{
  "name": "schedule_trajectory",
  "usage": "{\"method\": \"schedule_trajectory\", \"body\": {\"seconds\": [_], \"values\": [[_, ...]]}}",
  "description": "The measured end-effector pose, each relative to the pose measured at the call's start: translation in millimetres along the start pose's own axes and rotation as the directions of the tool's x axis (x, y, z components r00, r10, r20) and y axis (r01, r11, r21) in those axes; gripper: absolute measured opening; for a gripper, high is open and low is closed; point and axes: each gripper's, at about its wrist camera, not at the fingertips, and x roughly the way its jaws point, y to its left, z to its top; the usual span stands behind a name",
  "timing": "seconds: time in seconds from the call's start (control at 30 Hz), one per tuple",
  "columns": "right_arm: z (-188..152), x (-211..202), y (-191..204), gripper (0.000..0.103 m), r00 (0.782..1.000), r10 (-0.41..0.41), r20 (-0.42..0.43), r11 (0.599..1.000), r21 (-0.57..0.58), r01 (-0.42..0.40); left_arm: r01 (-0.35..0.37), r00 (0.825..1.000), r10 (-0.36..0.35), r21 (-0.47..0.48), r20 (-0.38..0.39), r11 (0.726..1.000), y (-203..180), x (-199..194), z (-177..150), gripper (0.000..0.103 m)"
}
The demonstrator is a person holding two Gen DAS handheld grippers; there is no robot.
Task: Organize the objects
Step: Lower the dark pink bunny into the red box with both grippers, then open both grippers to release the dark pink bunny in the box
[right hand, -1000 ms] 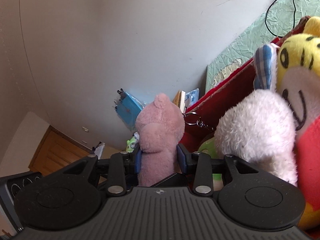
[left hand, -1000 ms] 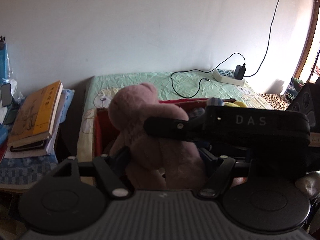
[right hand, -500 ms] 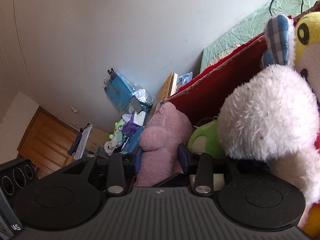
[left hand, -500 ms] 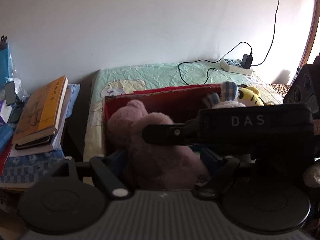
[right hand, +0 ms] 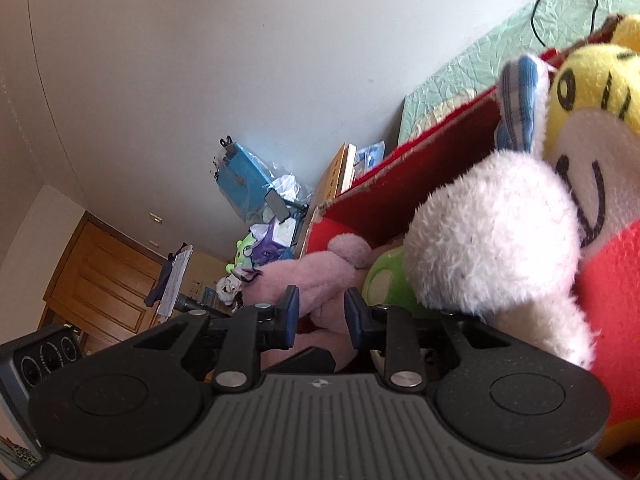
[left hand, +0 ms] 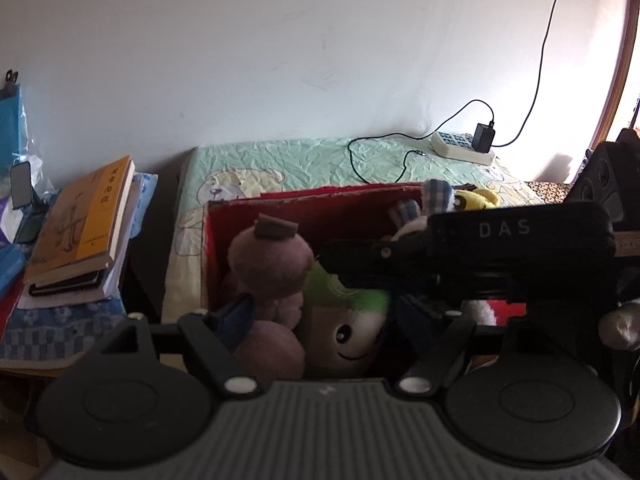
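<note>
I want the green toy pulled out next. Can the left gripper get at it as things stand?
Probably not cleanly: the green toy lies ahead of the left gripper, but the right gripper crosses above and the pink plush crowds beside it.

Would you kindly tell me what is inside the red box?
In the red box: pink plush bear, green plush, white bunny, yellow tiger. The box floor beneath them is covered.

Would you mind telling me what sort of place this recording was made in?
Probably a bedroom or child's room: a cartoon-print bedsheet, a red box of plush toys, and stacked books beside it.
</note>
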Motion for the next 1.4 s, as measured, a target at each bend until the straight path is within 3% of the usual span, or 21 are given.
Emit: {"method": "schedule_trajectory", "body": {"seconds": [0.3, 0.53, 0.7, 0.77, 0.93, 1.07, 1.13, 1.4], "values": [[5, 28, 15, 0.029, 1.000, 0.015, 0.022, 0.993, -0.120, -0.013, 0.004, 1.000, -0.004, -0.009, 0.004, 1.000, 0, -7, -3, 0.080], [6, 41, 16, 0.029, 0.991, -0.012, -0.136, 0.983, -0.182, -0.013, 0.022, 0.999, -0.024, -0.082, -0.026, 0.996, 14, -17, -14, 0.081], [-5, 47, 13, 0.031, 0.965, -0.063, -0.254, 0.981, -0.191, 0.014, 0.041, 0.999, -0.045, -0.153, -0.024, 0.987, 25, -23, -21, 0.081], [-11, 49, 12, 0.033, 0.953, -0.103, -0.286, 0.980, -0.195, 0.047, 0.054, 0.996, -0.063, -0.152, -0.057, 0.987, 25, -19, -23, 0.080], [-18, 50, 9, 0.041, 0.934, -0.155, -0.323, 0.981, -0.163, 0.107, 0.043, 0.997, -0.049, -0.097, -0.059, 0.994, 8, -18, -28, 0.080], [-19, 55, -12, 0.046, 0.926, -0.095, -0.364, 0.995, 0.004, 0.104, 0.048, 0.996, -0.054, -0.088, -0.071, 0.995, 2, -10, -31, 0.082], [-22, 54, -15, 0.046, 0.929, -0.082, -0.361, 0.994, 0.032, 0.100, 0.037, 0.997, -0.042, -0.082, -0.067, 0.996, 0, -9, -30, 0.084], [-21, 15, -6, 0.045, 0.962, -0.084, -0.260, 0.996, -0.033, 0.078, 0.011, 0.997, -0.018, -0.092, -0.079, 0.996, -3, 1, -30, 0.090]]}}
